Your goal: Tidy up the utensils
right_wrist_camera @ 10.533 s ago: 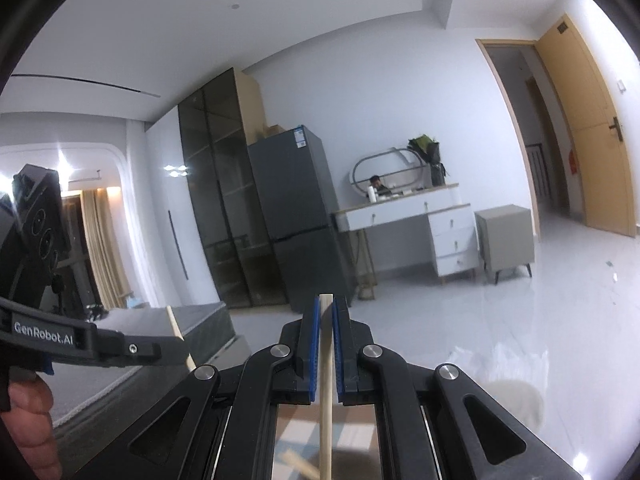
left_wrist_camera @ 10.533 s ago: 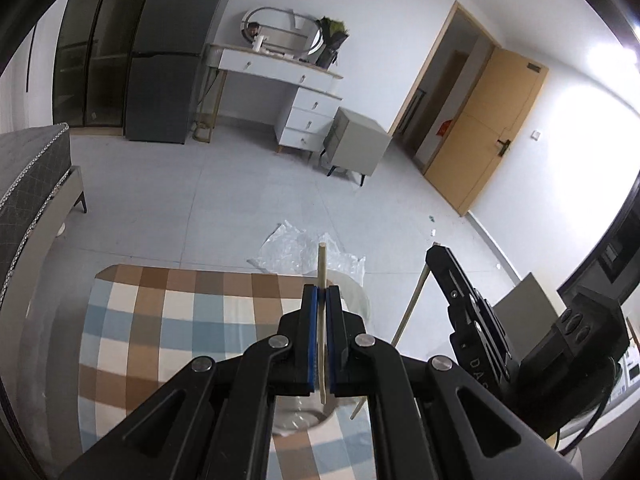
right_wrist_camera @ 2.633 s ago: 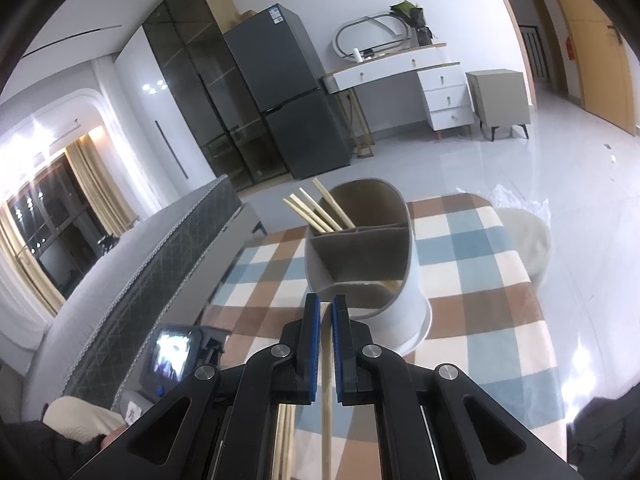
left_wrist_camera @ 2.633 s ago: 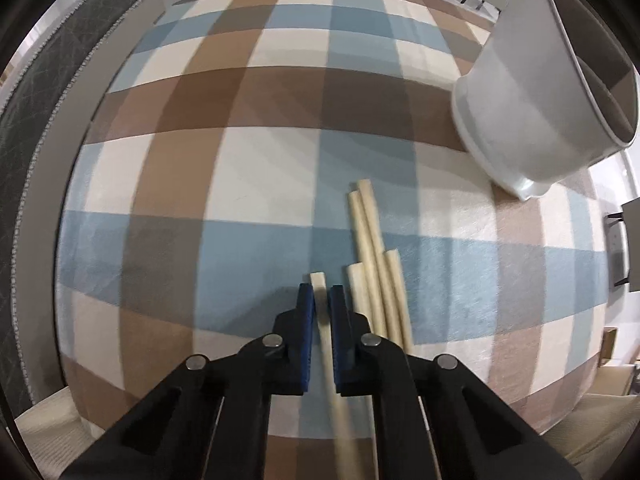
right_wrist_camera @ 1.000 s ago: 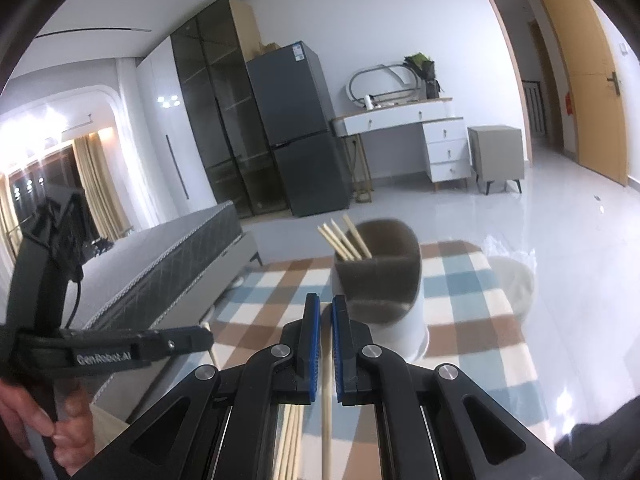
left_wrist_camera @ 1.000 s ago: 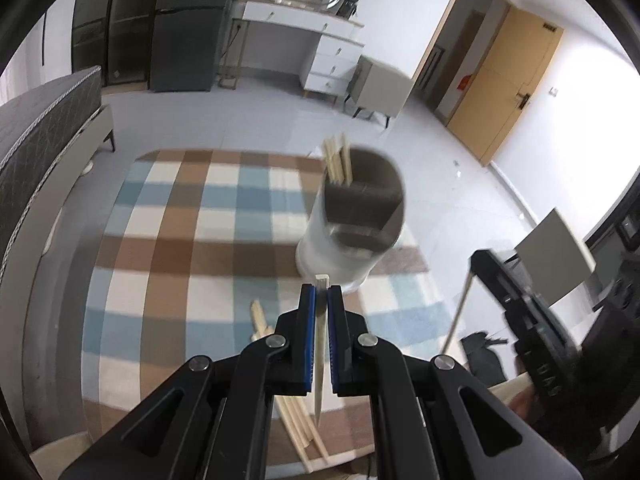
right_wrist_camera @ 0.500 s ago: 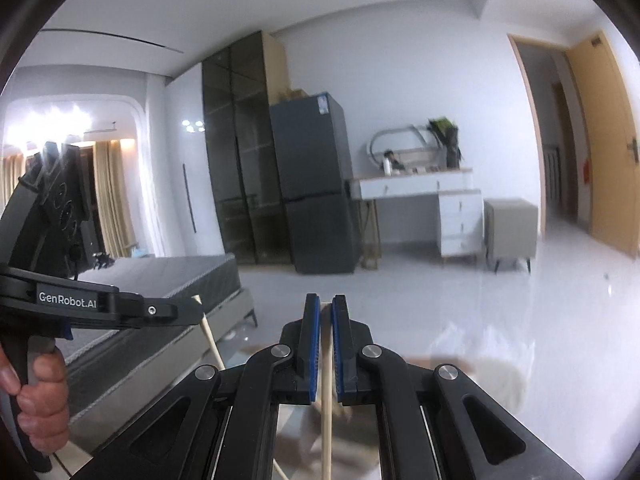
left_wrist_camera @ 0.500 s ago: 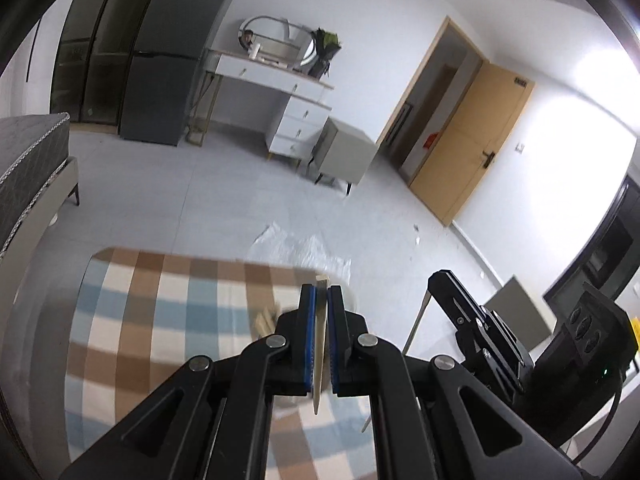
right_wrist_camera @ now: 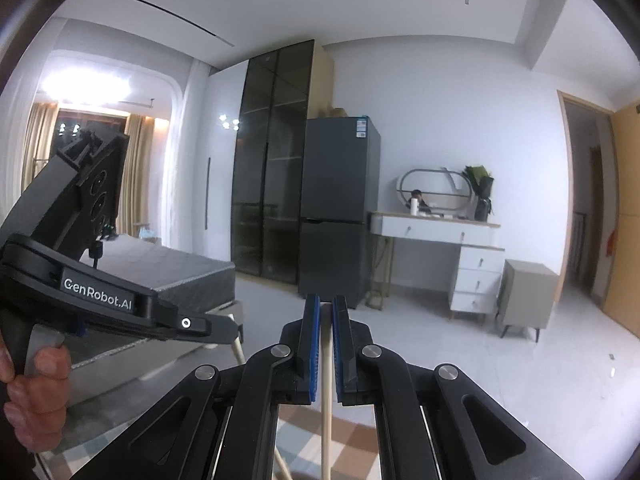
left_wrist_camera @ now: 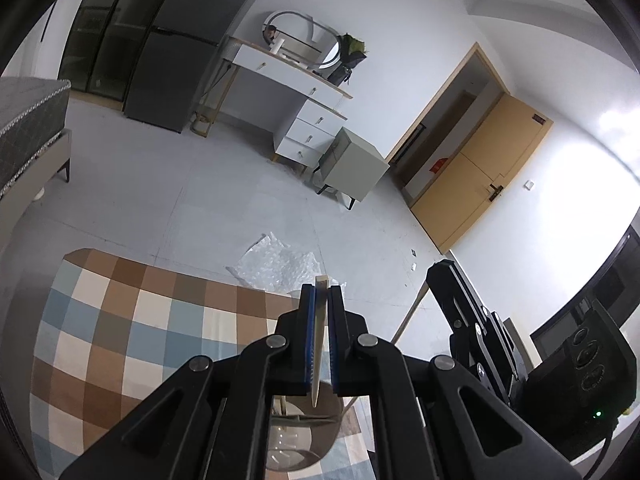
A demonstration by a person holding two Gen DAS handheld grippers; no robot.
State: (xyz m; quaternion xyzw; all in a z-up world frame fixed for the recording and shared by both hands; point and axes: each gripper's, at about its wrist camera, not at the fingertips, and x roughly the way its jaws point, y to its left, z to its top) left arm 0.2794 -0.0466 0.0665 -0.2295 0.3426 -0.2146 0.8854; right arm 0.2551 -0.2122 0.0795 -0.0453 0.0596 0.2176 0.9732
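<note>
I have 1 chopstick [left_wrist_camera: 319, 340] clenched between my left fingers [left_wrist_camera: 306, 336], its thin tip hanging just above the open mouth of the holder [left_wrist_camera: 298, 446] that stands on the checked cloth [left_wrist_camera: 120, 340] of the desk. Another chopstick [right_wrist_camera: 326, 396] is pinched the same way in my right fingers [right_wrist_camera: 312, 344], running down out of sight below them, with the room's fridge [right_wrist_camera: 340, 208] and dresser [right_wrist_camera: 452, 236] beyond. In the left view my right gripper [left_wrist_camera: 472, 320] stands just beside the holder with its stick slanting downward; in the right view my left gripper [right_wrist_camera: 216, 326] sits close by, a hand [right_wrist_camera: 34, 392] wrapped round its handle. Judging from this, both sticks are lifted and lined up over the holder but neither is dropped in yet. A few pale sticks seem to lean inside the holder already, though my own fingers hide most of it. I cannot see whether more lie on the desk, so what is left is unclear.
</note>
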